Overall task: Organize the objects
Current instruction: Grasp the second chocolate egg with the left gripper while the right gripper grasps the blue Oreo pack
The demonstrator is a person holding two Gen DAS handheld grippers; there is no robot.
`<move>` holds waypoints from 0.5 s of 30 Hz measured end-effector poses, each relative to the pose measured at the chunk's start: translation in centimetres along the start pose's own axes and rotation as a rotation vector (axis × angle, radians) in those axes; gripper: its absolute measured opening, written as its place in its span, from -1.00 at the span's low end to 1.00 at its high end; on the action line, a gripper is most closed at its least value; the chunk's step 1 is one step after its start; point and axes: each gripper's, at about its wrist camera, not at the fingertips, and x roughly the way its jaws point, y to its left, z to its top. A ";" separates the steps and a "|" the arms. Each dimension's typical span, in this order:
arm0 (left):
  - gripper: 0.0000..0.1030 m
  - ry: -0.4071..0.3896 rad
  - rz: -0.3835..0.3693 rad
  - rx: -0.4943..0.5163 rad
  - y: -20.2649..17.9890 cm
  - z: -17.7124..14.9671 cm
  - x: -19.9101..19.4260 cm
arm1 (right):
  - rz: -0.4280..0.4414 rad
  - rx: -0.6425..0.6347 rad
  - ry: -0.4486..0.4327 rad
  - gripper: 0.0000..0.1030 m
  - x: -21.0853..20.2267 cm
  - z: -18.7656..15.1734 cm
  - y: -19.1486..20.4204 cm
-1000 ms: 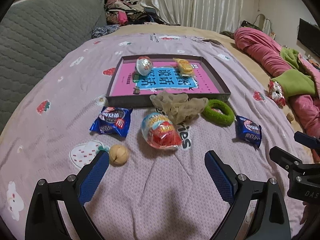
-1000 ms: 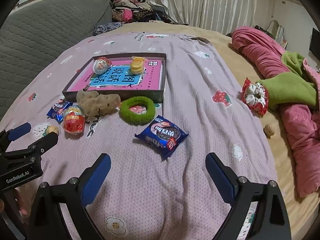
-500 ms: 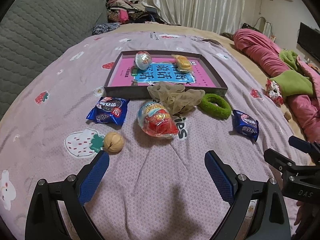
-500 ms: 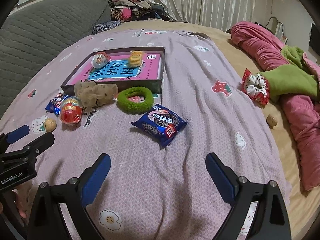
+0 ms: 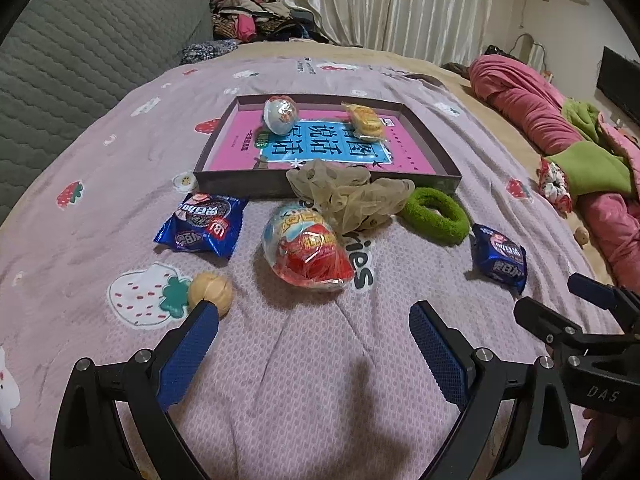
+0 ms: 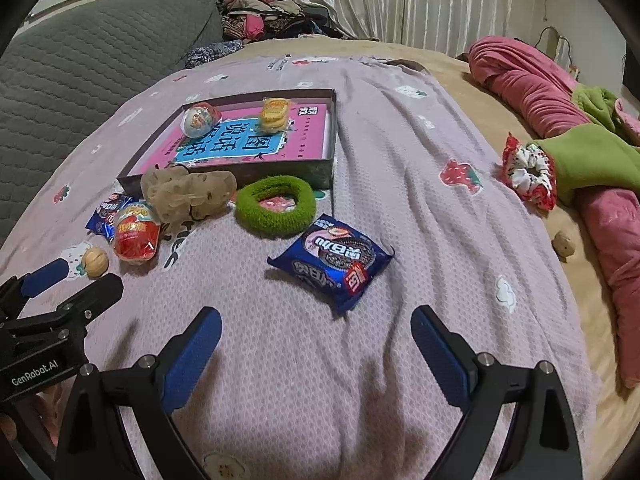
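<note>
A shallow dark box [image 5: 248, 190] with a pink book inside holds a silver toy egg [image 5: 281, 114] and a yellow snack pack [image 5: 365, 120]. In front of it lie a beige scrunchie [image 5: 352, 196], a green hair ring [image 5: 436, 214], a red toy egg [image 5: 306, 249], a walnut [image 5: 211, 293] and two blue cookie packs [image 5: 202, 227] [image 6: 334, 258]. My left gripper [image 5: 314, 320] hovers open just short of the red egg, its left fingertip by the walnut. My right gripper [image 6: 316, 326] hovers open just short of the right cookie pack.
The lilac strawberry blanket [image 6: 400, 152] covers a beige bed. A red floral scrunchie [image 6: 528, 174] and a second walnut [image 6: 563, 245] lie off to the right, beside pink and green bedding [image 6: 592, 160]. A grey quilted headboard [image 5: 80, 64] stands at the left.
Both grippers have moved forward and lower toward the items; the red egg and the right cookie pack now sit closer to the open fingers. Nothing on the bed has moved.
</note>
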 end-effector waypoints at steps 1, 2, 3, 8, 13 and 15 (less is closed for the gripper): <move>0.87 -0.001 0.001 -0.002 0.0 0.1 0.2 | -0.001 -0.002 0.000 0.87 0.2 0.1 0.0; 0.87 0.003 -0.001 -0.004 -0.1 0.3 0.5 | -0.002 -0.003 0.001 0.87 0.4 0.2 0.0; 0.87 0.005 -0.005 -0.004 -0.2 0.4 0.6 | -0.004 -0.006 0.006 0.87 0.7 0.3 0.0; 0.87 0.013 -0.012 -0.003 -0.7 0.9 1.8 | -0.009 0.010 0.014 0.87 1.7 0.5 -0.8; 0.87 0.020 -0.009 -0.002 -1.1 1.7 3.1 | -0.021 0.017 0.028 0.87 2.9 0.7 -1.3; 0.87 0.020 -0.012 -0.007 -1.2 2.0 3.6 | -0.019 0.022 0.032 0.86 3.3 1.0 -1.4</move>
